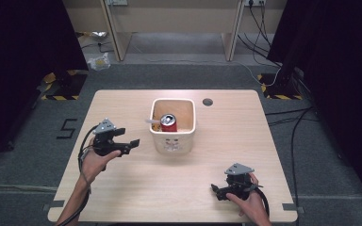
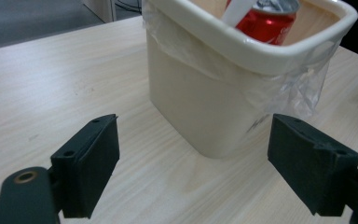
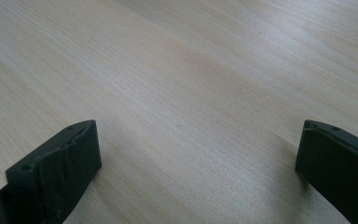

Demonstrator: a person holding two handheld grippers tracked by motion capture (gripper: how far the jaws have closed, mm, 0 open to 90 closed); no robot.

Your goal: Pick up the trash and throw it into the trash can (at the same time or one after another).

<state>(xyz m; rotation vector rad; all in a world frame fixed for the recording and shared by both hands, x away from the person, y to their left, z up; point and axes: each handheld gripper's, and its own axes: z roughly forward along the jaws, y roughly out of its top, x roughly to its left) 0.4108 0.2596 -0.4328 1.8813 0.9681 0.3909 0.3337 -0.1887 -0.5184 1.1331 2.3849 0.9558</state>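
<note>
Two grippers in play, both empty. Landmark is the cream bin [image 1: 173, 126], standing upright mid-table with a clear liner bag folded over its rim; red can [image 1: 168, 123] and a white strip [image 1: 153, 121] sit inside it.

Left gripper [image 1: 131, 143] is just beside the bin's left wall, apart from it, jaws pointing right at it. Left gripper view confirms this: jaws spread wide, nothing between them, bin wall [image 2: 200, 112] dead ahead and the can [image 2: 266, 21] visible above the rim. Opening looks roughly as wide as the bin's near corner, so squaring up on a wall or the rim is the thing that matters.

Right gripper [image 1: 215, 190] is well apart from the bin, toward the near right corner of the table [image 1: 122, 179], jaws spread wide over bare wood, holding nothing. Hand low, resting on or just above the surface, can't tell which.

Left is clearly the nearer one. Forearm comes in from the near edge, wrist level, gripper roughly horizontal.
</note>
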